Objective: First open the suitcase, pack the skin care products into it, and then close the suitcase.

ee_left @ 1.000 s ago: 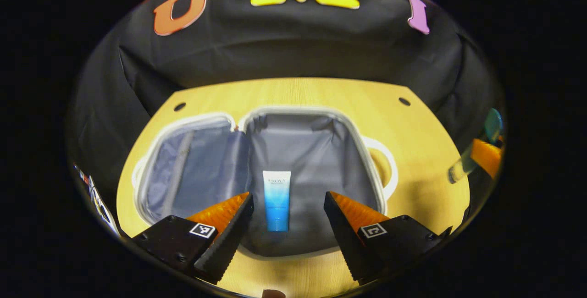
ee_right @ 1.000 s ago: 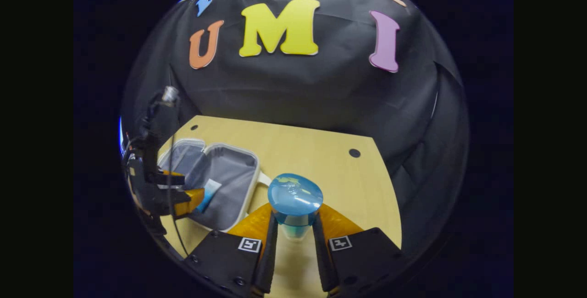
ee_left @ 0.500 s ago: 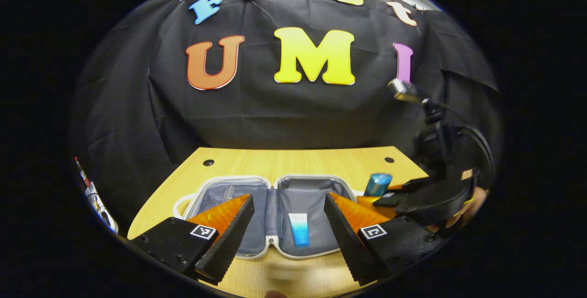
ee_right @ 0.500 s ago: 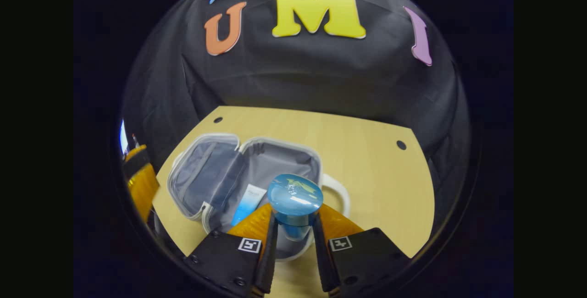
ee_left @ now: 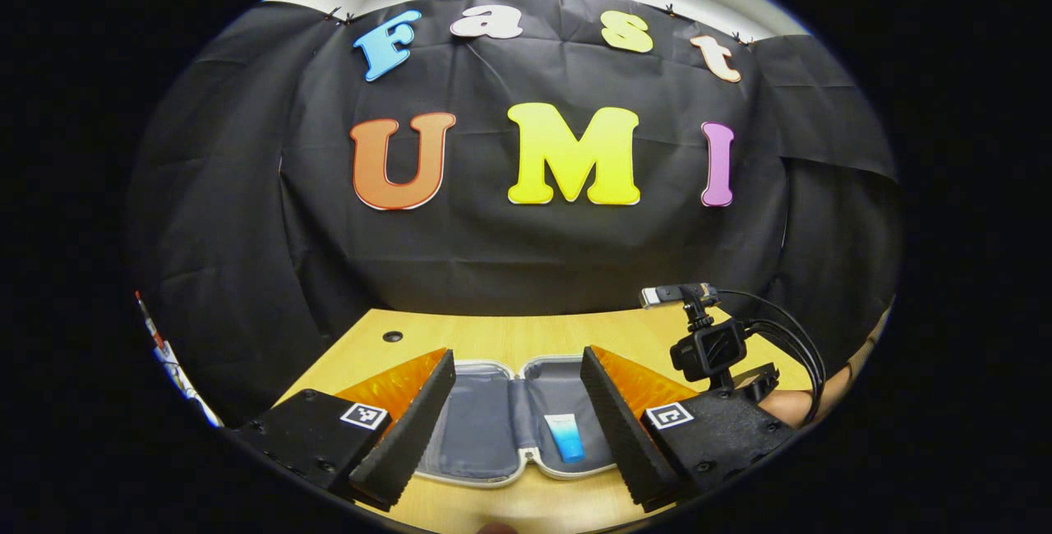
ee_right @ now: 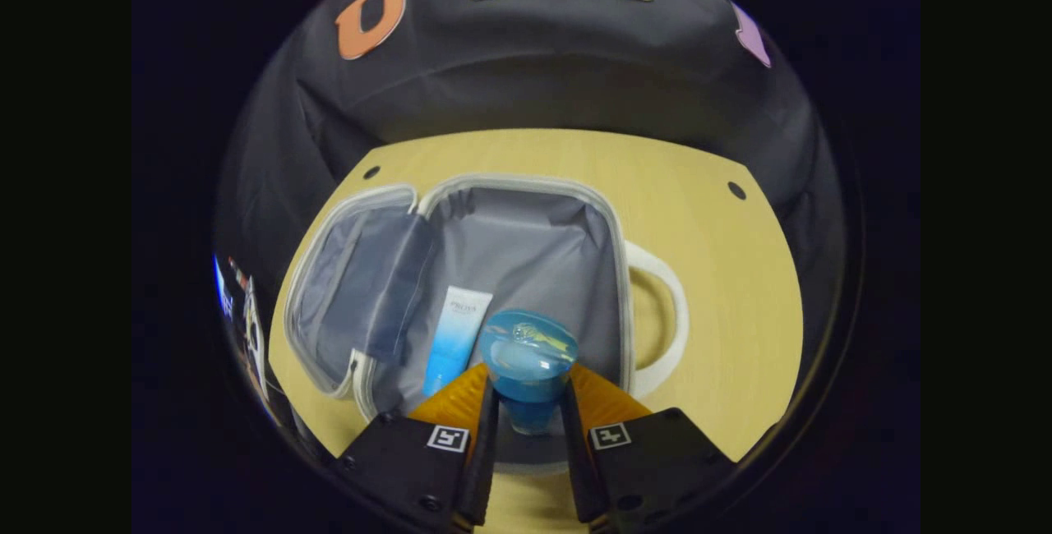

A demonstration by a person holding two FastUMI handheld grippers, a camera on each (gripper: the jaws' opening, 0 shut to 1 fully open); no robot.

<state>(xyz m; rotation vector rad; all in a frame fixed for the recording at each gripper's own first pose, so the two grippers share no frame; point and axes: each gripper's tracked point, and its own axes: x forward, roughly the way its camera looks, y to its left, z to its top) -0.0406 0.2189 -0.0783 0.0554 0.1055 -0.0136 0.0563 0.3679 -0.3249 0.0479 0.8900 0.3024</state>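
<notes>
Right gripper (ee_right: pixel 526 427): both fingers pressed on a blue-capped bottle (ee_right: pixel 528 357), held just below its rounded cap. From the right gripper view the cap faces the camera, so the bottle's long axis runs roughly along the line of sight; the body below the fingers is mostly hidden. The bottle hangs over the near edge of the open suitcase (ee_right: pixel 526 189), above its larger compartment.

Left gripper (ee_left: pixel 516 402): fingers spread wide, nothing between them. It sits low at the near side of the table, with the suitcase showing through the gap between its fingers.

Suitcase: small, pale rim, grey fabric lining, lying open flat on the table. The lid half lies to the left in the right gripper view, the deeper half to the right, and a white loop handle (ee_right: pixel 667 320) sticks out on the right side.

Tube (ee_right: pixel 456 338): white at the top fading to blue at the bottom, lying flat in the deeper half, just left of the held bottle. Its long axis runs near to far, slightly tilted, with the white end farther away. In the left gripper view the tube (ee_left: pixel 565 437) appears between the spread fingers.

Table (ee_right: pixel 723 287): light wood with small dark holes near its far corners. Black cloth wall behind.
</notes>
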